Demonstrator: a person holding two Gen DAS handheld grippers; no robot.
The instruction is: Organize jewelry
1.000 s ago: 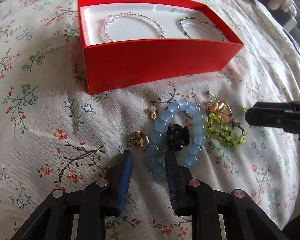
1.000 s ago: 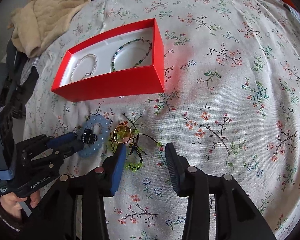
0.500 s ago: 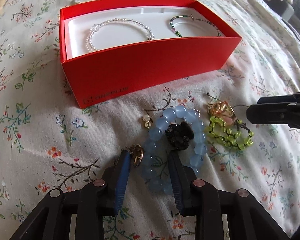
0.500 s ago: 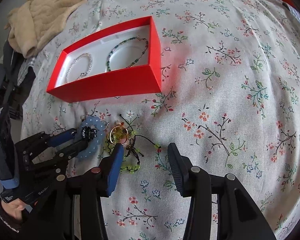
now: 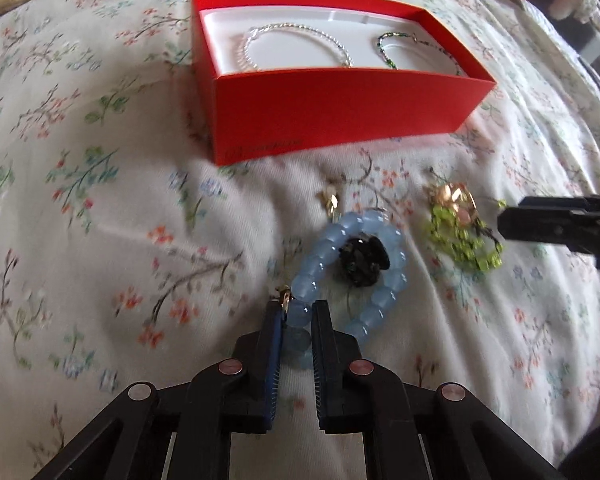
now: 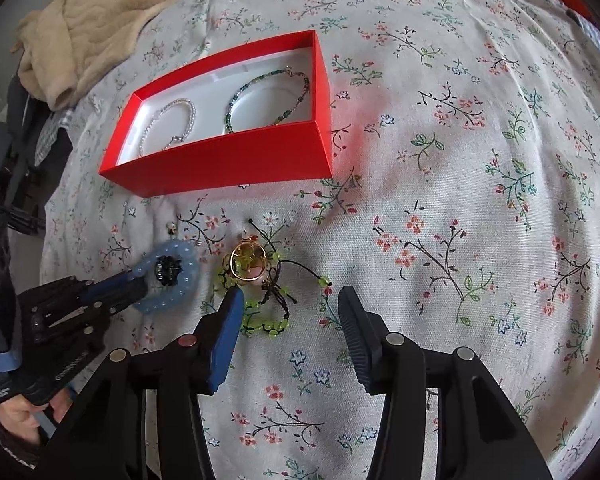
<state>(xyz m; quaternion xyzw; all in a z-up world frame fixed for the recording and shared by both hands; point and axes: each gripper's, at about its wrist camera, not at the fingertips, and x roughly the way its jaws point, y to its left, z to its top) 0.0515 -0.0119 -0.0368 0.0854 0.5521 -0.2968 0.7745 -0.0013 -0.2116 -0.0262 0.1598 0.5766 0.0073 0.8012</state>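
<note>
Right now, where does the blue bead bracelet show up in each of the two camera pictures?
Left wrist view: the blue bead bracelet lies low in the middle, its near end pinched between the left gripper fingers.
Right wrist view: the same bracelet sits at the left, with the left gripper clamped on its lower left part.
Shared landmark: the red box lies beyond the bracelet in both views.

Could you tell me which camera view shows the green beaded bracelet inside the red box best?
The right wrist view: the green beaded bracelet lies fully visible in the red box. In the left wrist view the box's front wall hides most of it.
</note>
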